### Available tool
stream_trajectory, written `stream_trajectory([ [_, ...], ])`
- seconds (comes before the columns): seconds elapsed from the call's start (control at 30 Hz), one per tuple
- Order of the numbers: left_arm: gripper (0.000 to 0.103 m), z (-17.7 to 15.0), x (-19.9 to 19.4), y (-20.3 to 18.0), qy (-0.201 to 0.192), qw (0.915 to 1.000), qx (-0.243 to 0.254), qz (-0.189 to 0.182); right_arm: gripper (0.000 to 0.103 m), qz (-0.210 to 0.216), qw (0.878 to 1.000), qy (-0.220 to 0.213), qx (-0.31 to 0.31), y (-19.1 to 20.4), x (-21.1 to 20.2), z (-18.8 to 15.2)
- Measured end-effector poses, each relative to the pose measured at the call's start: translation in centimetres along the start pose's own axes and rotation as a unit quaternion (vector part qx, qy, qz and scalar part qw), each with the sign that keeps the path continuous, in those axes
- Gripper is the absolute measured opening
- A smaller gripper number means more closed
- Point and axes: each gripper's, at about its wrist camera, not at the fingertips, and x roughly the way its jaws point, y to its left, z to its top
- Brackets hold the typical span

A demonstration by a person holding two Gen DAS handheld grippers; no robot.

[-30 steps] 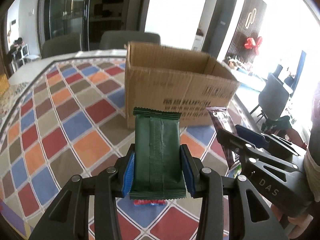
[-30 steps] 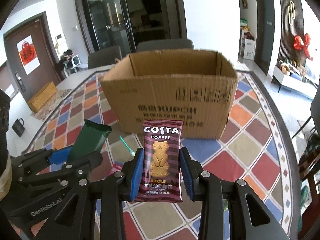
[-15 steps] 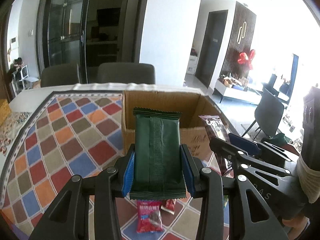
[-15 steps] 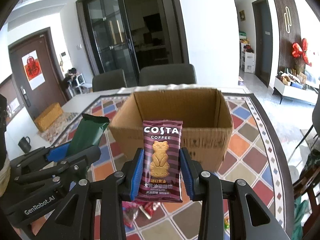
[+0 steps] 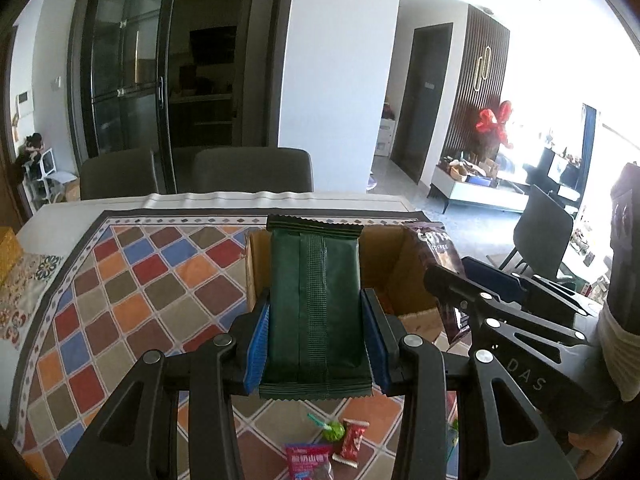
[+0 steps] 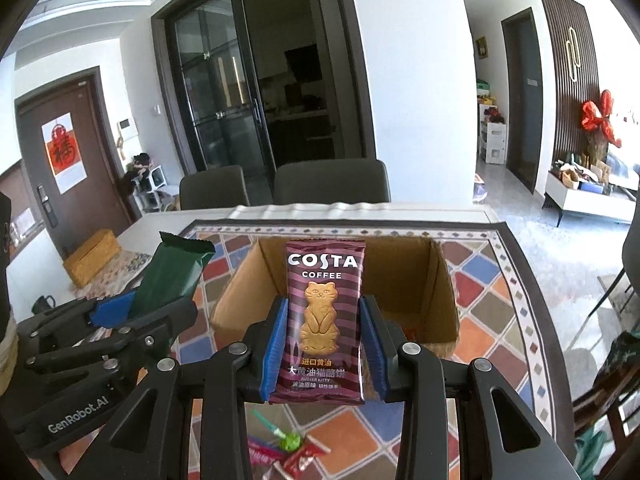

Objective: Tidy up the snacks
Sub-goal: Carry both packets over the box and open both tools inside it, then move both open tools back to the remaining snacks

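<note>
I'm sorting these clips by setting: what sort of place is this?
Most likely a home's dining and living area. A table with a patterned cloth has dining chairs behind it, a front door carries a red paper decoration, and a low cabinet stands by a slatted wall.

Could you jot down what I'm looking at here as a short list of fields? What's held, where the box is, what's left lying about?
Left tongs: shut on green snack packet
Right tongs: shut on Costa cat biscuit packet
Cardboard box: open, beyond both packets
Box contents: mostly hidden
Tablecloth: coloured diamond pattern
Loose sweets: on the cloth below the tongs
Chairs: two, at the far side
</note>
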Motion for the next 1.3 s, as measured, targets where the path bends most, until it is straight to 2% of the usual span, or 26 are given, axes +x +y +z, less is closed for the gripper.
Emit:
stream_trajectory([
  [0.27,0.042,2.1,3.3,0.7,0.022,0.9997,-0.002,-0.008,0.037,-0.005,1.0,0.007,-0.004,-0.5,2.1,2.0],
  [0.63,0.042,3.5,7.3,1.0,0.054,0.9985,0.0,-0.01,0.038,-0.024,0.999,0.036,0.003,-1.9,5.6,3.5],
  [0.67,0.043,3.6,7.6,1.0,0.056,0.9984,0.003,-0.009,0.039,-0.026,0.999,0.039,0.005,-1.9,6.0,3.6],
  [0.7,0.045,3.6,7.8,0.9,0.056,0.9984,0.005,-0.002,0.045,-0.028,0.999,0.042,0.006,-2.0,6.3,3.6],
  [0.73,0.053,3.6,7.9,0.9,0.055,0.9984,0.006,0.008,0.05,-0.034,0.998,0.044,0.007,-2.1,6.5,3.6],
  [0.8,0.059,3.3,7.7,0.8,0.047,0.9985,0.013,0.024,0.057,-0.054,0.997,0.048,0.01,-2.5,6.7,3.5],
  [0.93,0.059,2.2,6.4,0.7,0.039,0.9986,0.02,0.031,0.057,-0.055,0.997,0.047,0.014,-2.8,5.9,2.7],
  [1.3,0.059,0.1,1.5,0.6,0.019,0.9994,0.019,0.021,0.057,-0.016,0.999,0.032,0.017,-1.2,2.3,0.8],
])
